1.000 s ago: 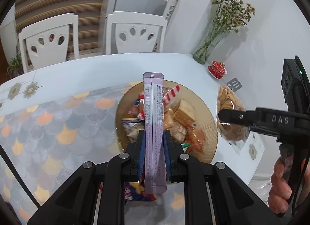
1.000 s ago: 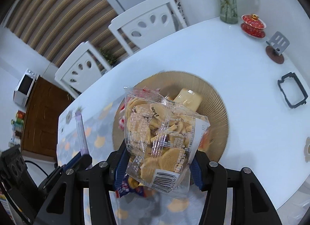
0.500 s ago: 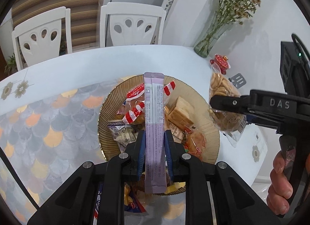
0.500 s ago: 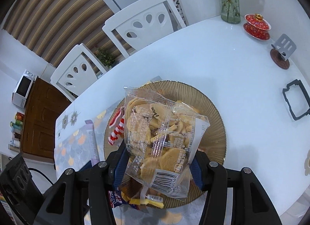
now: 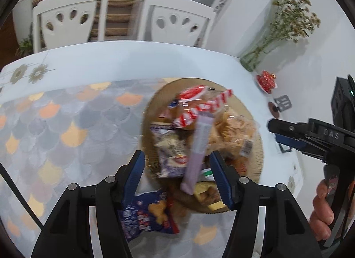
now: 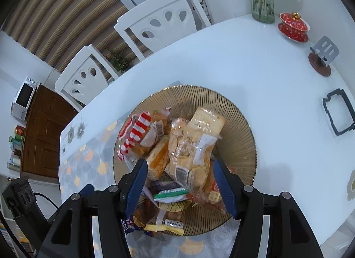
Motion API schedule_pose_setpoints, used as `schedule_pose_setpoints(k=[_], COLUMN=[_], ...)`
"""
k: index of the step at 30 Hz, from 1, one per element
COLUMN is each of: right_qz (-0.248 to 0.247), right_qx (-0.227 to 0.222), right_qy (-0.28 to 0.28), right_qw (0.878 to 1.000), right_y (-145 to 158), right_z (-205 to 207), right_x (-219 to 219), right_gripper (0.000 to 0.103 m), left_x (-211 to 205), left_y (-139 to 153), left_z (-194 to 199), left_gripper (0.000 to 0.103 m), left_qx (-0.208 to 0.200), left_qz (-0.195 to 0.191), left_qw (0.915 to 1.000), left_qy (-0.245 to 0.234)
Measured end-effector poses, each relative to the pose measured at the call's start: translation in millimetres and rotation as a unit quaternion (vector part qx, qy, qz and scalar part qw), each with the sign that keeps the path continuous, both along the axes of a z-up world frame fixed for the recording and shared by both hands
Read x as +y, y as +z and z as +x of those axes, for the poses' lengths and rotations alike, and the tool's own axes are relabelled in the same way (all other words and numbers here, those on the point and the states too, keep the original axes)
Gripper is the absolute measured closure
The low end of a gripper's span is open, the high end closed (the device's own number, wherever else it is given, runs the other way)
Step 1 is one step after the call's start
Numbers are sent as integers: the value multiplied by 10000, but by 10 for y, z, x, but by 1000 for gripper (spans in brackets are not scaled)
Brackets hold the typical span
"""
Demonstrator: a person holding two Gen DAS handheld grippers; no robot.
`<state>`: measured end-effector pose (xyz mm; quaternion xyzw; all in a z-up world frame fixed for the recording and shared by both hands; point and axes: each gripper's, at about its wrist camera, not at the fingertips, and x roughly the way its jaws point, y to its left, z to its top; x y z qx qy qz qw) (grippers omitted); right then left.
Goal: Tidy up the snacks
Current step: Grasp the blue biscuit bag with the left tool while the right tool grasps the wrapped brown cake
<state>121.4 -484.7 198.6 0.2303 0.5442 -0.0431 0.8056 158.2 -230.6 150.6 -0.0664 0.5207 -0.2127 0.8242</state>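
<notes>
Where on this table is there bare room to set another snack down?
Bare white table lies between the plate and the red teacup, and the scalloped mat is free left of the plate. The plate is heaped; a blue packet crowds its near edge.

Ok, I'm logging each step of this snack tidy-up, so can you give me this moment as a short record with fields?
left gripper: open, holding nothing
right gripper: open, holding nothing
purple stick pack: between the left jaws, blurred, over the pile on the plate
clear chip bag: lying on the pile in the plate
plate: gold ribbed, heaped with wrapped snacks
left out: blue snack bag on the scale-pattern mat, beside the plate
also on table: red lidded cup, glass vase
</notes>
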Motion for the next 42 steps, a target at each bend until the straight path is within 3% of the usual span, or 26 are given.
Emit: schedule_pose_setpoints(k=[3,9,13,21,24,25,27,30,36,42], right_qz=[-118,-113,-42,-51,127,253,254,-373,-575,-628], right_qx=[-2,-26,-49,163,219,137,78,359,419,216], right_qy=[28,209,389,608,410,88,-190,66,-160,-418], right_qw=[9999,9997,9992,9980,9988,9995,9995,9986,9973,9969], right_y=[8,41,45,-63,-133,-147,-216,-445,-858,-1063], right_z=[-35,-69,-105,-364,-594,-751,-998,-1140,-1294,-1239], right_x=[85,321,522,808,801,759,765,914,991,1138], right_gripper=[44,43,44,44,44,44,43,44,48,48], left_x=[196,703,850,761,617,554,408,227,36,217], left_y=[-20,-28,-65,-432,-576,-616,-695,-792,-946,-976], left_z=[7,19,-24,-208,-260,-273,-297,-340,-443,-475], left_gripper=[44,44,28,27,27,27,27,27,27,26], left_qx=[-7,182,265,780,946,970,907,810,567,445], left_qz=[257,70,-16,48,31,75,321,709,1275,1441], left_qw=[9995,9978,9971,9968,9954,9949,9942,9910,9811,9760], left_qy=[198,627,716,177,-156,-280,-478,-789,-1340,-1569])
